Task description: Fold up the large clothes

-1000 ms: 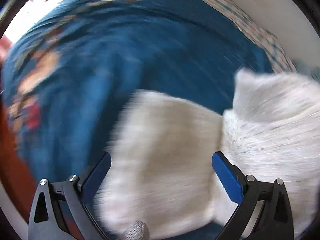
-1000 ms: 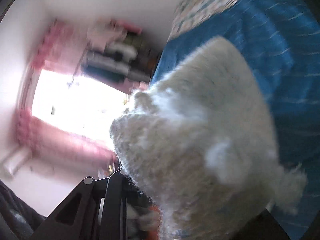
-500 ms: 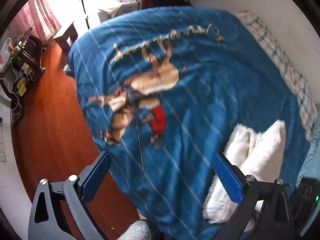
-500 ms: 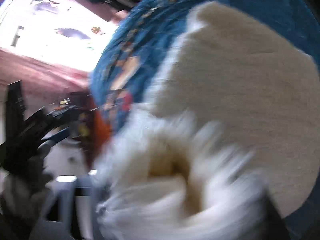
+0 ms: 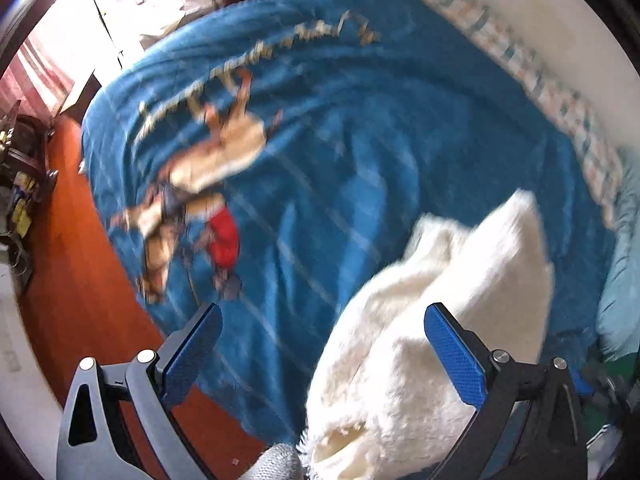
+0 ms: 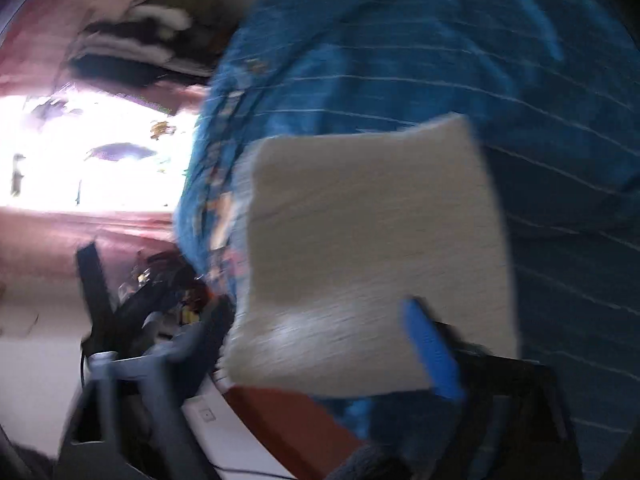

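A fluffy white garment (image 5: 432, 320) lies bunched on the near right part of a bed covered by a blue blanket (image 5: 360, 128) with a printed figure. My left gripper (image 5: 324, 352) is open and empty, held above the bed, with its right finger over the garment. In the blurred right wrist view the garment (image 6: 368, 240) shows as a flat folded rectangle on the blanket (image 6: 480, 60). My right gripper (image 6: 316, 336) is open with the garment's near edge between its spread fingers; whether it touches the cloth I cannot tell.
A red-brown wooden floor (image 5: 80, 280) runs along the bed's left side, with dark furniture (image 5: 24, 168) by a bright window (image 6: 80, 152). A checked sheet (image 5: 560, 92) and a white wall border the bed's far right. A pale teal pillow (image 5: 624, 280) lies at the right edge.
My right gripper has opened and let go of the garment, which now lies flatter on the bed. My left gripper has lifted away and then shifted closer to the garment.
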Demonstrator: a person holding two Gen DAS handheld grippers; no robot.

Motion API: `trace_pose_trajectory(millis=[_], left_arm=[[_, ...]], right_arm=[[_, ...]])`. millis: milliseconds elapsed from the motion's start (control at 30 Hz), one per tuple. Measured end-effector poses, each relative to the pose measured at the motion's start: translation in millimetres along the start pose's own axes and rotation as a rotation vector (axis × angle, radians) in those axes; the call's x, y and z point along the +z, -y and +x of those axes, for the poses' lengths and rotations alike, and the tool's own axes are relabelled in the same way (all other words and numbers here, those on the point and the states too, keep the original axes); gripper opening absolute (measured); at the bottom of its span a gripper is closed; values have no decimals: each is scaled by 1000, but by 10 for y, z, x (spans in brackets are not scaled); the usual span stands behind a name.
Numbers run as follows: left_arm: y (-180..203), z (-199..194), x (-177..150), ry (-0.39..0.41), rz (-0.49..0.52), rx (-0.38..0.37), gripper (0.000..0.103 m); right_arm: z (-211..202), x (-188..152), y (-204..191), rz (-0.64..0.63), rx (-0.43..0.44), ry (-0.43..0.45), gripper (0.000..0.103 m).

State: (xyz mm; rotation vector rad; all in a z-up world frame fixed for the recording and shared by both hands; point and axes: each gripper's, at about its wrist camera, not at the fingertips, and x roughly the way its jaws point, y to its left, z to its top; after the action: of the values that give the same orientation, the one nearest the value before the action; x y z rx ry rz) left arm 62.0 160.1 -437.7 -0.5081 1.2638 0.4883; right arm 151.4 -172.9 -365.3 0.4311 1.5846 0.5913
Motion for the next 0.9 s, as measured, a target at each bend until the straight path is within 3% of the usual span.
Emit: trace_pose_trajectory(millis=[100,167,267,367,433,533,567,700,733,767,867,900], left_arm=[[-36,18,-211,-14,-44,34,103],[-110,-18,-393,-38,-91,68,103],[-233,-130,-697,-76,-179,82,103],[-276,-227,-999,-122,-298,6,103],[-251,-139,-1156,-177,-395,-102,103],[-163,154,-1212,-218,-514,-230,103],[-132,265,-1186,-208,-537,-249,103],[-99,616,-1025,-153,-615,-193,100],[-106,650,-990,-131,-631,-195,77],[-107,670,-952,-96,-641,-211,41],[-43,622,-816,-37,-608,-186,19],[-16,530,-803,-18,-602,-181,17]], right_arm=[[688,-1,223,-16,-104,-194,36],[972,-29,215,-81,-118,-262,36],[925,37,156,-71,-77,-310,36],[601,131,309,2,4,-262,39],[367,149,503,51,9,-210,61],[163,204,770,101,-15,-172,64],[116,228,863,111,-24,-163,64],[85,371,1114,114,-52,-162,64],[85,403,1132,104,-63,-162,64],[100,432,1118,92,-69,-160,64],[133,494,1045,65,-71,-145,64],[171,513,1020,60,-67,-136,64]])
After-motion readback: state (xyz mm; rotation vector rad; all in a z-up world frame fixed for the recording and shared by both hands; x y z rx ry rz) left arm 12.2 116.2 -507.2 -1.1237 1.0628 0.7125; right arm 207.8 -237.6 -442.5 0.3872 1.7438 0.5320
